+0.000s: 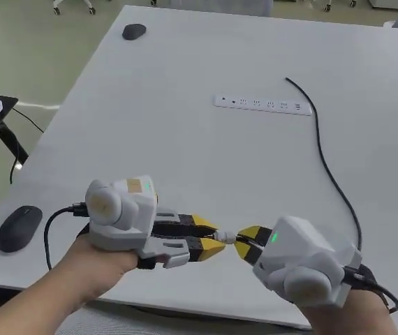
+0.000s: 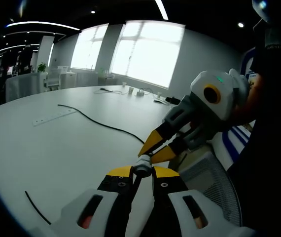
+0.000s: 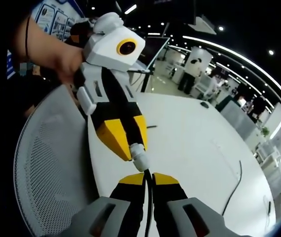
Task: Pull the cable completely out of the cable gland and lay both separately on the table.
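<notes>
A small white cable gland [image 1: 228, 238] hangs in the air just above the table's near edge, between my two grippers. My left gripper [image 1: 216, 241] comes in from the left and is shut on the gland [image 2: 142, 164], which sits between its yellow fingertips [image 2: 166, 172]. My right gripper [image 1: 244, 244] faces it from the right, tip to tip. In the right gripper view the gland [image 3: 138, 157] sits just beyond my right gripper [image 3: 148, 178], which is shut on the thin black cable [image 3: 149, 190] running back between its jaws.
A white power strip [image 1: 262, 105] lies across the middle of the white table [image 1: 185, 153]. A long black cord [image 1: 332, 174] runs down the right side. One dark mouse [image 1: 19, 227] lies near left, another mouse [image 1: 135, 31] far left. A mesh chair [image 3: 47, 163] stands below the table edge.
</notes>
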